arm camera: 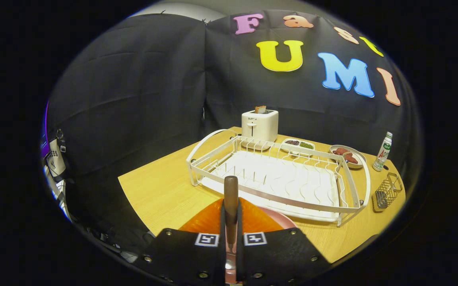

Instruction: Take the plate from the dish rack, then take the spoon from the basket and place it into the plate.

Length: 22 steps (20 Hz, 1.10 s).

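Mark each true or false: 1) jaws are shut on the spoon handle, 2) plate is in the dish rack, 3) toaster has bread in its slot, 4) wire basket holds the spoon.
1) True: the gripper has its jaws closed on the spoon.
2) False: the dish rack holds nothing; the plate lies on the table under the spoon.
3) True: bread sticks up from the toaster.
4) False: the wire basket holds no spoon.

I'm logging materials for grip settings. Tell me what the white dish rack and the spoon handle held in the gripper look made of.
White dish rack: coated metal wire by its look, thin glossy rods. Brown spoon handle, clamped between the gripper fingers: probably wood or plastic, smooth, semi-matte.
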Available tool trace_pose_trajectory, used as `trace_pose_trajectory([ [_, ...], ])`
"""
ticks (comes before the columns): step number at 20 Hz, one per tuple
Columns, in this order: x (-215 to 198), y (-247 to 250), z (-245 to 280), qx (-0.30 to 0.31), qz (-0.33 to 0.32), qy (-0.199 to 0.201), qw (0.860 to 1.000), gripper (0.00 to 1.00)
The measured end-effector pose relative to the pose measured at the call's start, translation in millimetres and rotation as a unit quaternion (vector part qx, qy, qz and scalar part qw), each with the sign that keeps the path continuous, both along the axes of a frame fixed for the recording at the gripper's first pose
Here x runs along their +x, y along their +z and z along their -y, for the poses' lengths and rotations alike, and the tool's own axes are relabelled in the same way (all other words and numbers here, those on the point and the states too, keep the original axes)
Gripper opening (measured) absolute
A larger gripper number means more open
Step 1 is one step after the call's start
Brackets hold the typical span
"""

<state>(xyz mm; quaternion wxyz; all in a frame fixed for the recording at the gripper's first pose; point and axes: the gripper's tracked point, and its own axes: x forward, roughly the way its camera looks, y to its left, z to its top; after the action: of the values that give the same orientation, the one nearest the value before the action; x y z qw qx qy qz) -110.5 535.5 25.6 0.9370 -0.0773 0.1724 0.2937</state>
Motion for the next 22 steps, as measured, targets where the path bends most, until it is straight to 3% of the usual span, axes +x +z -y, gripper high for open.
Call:
trace_pose_trajectory([
  [2,3.1,4.8,-1.2,0.004,0.007,-0.001,1.000,0.27],
  [3,4.4,7.0,0.1,0.007,0.007,-0.005,1.000,0.49],
  [4,3.2,7.4,-0.3,0.011,0.005,-0.008,1.000,0.62],
  [5,4.1,8.0,1.0,0.014,0.003,-0.012,1.000,0.87],
  [6,4.2,9.0,1.5,0.016,0.002,-0.014,1.000,0.94],
  [14,8.6,32.2,6.2,0.022,0.015,-0.022,0.999,0.94],
  [22,37.4,152.3,49.6,0.079,0.090,-0.084,0.989,0.94],
])
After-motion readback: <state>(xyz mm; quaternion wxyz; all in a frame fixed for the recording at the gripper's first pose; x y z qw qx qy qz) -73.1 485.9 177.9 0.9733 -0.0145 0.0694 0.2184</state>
